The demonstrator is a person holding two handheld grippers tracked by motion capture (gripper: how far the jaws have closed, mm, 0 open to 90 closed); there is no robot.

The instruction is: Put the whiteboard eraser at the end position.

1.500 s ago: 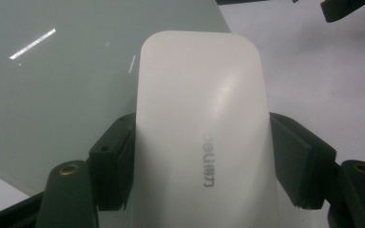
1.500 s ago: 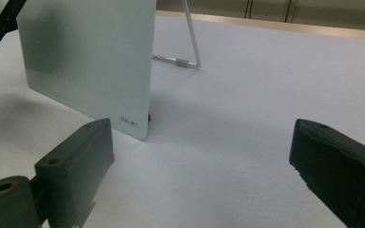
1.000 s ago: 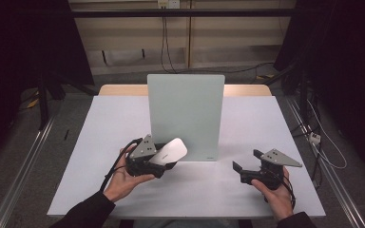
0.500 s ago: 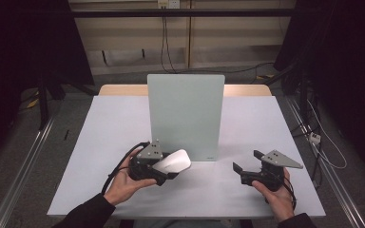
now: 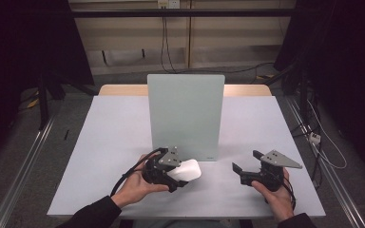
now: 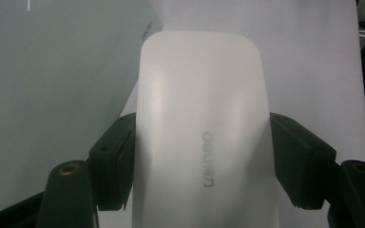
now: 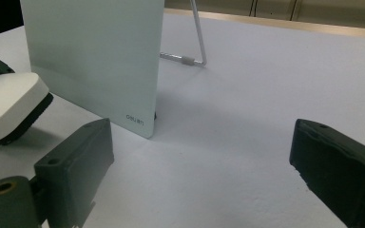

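Note:
A white rounded eraser (image 5: 187,169) with grey lettering sits between the jaws of my left gripper (image 5: 183,175), which is shut on its two long sides. In the left gripper view the eraser (image 6: 202,128) runs up the middle with the black pads (image 6: 114,161) pressed against it. The eraser hangs just in front of the lower edge of an upright pale green glass board (image 5: 185,114). My right gripper (image 5: 245,161) rests low at the front right of the table, open, with nothing between its jaws (image 7: 199,166).
The board (image 7: 95,52) stands on the white table (image 5: 114,137), propped by a thin wire leg (image 7: 197,38) behind it. The left gripper's eraser (image 7: 7,104) shows at the left of the right gripper view. Cables trail off the table's right side.
My left gripper has carried the eraser to the right and toward the person, off the board's face down to its lower edge. The right gripper has stayed still.

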